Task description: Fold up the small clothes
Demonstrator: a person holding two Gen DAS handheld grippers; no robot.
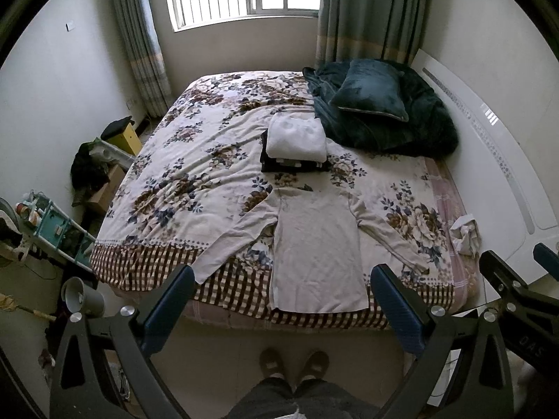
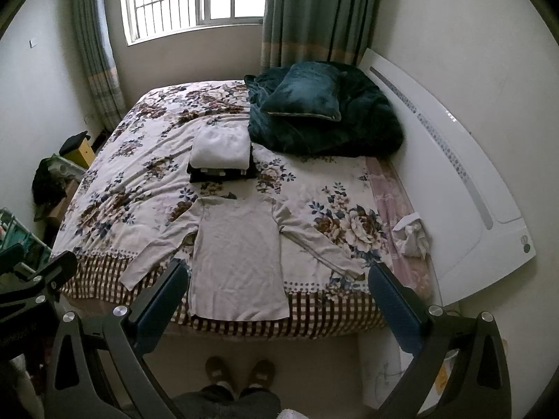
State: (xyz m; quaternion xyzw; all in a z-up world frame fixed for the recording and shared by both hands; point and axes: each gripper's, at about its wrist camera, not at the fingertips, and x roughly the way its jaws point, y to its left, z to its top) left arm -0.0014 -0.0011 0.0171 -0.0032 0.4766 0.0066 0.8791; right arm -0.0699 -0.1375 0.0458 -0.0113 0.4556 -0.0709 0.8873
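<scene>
A pale long-sleeved shirt (image 1: 314,248) lies flat at the near edge of the flowered bed (image 1: 195,174), sleeves spread to both sides; it also shows in the right wrist view (image 2: 237,258). Behind it sits a stack of folded clothes (image 1: 297,143), white on top of dark, also in the right wrist view (image 2: 220,155). My left gripper (image 1: 283,300) is open and empty, held back above the bed's near edge. My right gripper (image 2: 277,296) is open and empty too, at the same height; its frame shows at the right of the left wrist view (image 1: 517,289).
A dark green blanket and cushion (image 1: 380,104) lie at the back right. A crumpled white cloth (image 1: 464,234) lies by the white headboard (image 1: 496,160). Boxes, a shelf and clutter (image 1: 70,209) stand left of the bed. My feet (image 1: 293,363) stand on the floor below.
</scene>
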